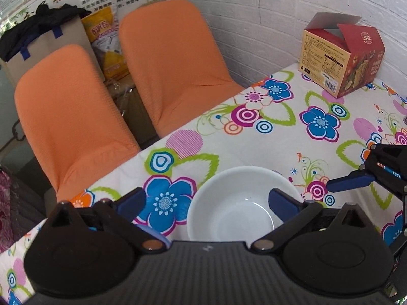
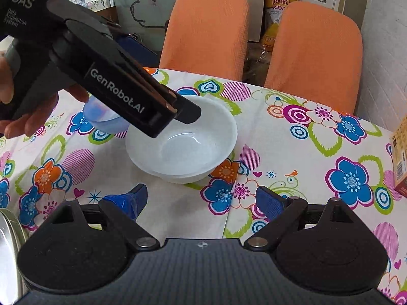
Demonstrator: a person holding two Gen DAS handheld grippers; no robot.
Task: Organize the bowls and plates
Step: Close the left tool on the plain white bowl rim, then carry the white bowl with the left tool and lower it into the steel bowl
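A white bowl stands on the flowered tablecloth; in the right wrist view it looks nested in a second white bowl. My left gripper is open and hovers at the bowl. Its right finger is over the inside and its left finger is outside the rim. My right gripper is open and empty, a little short of the bowls. A pale blue bowl sits left of the white ones, partly hidden by the left gripper.
Two orange chairs stand at the table's far edge. A red and tan carton sits by the white brick wall. A metal rim shows at the lower left in the right wrist view. A hand holds the left gripper.
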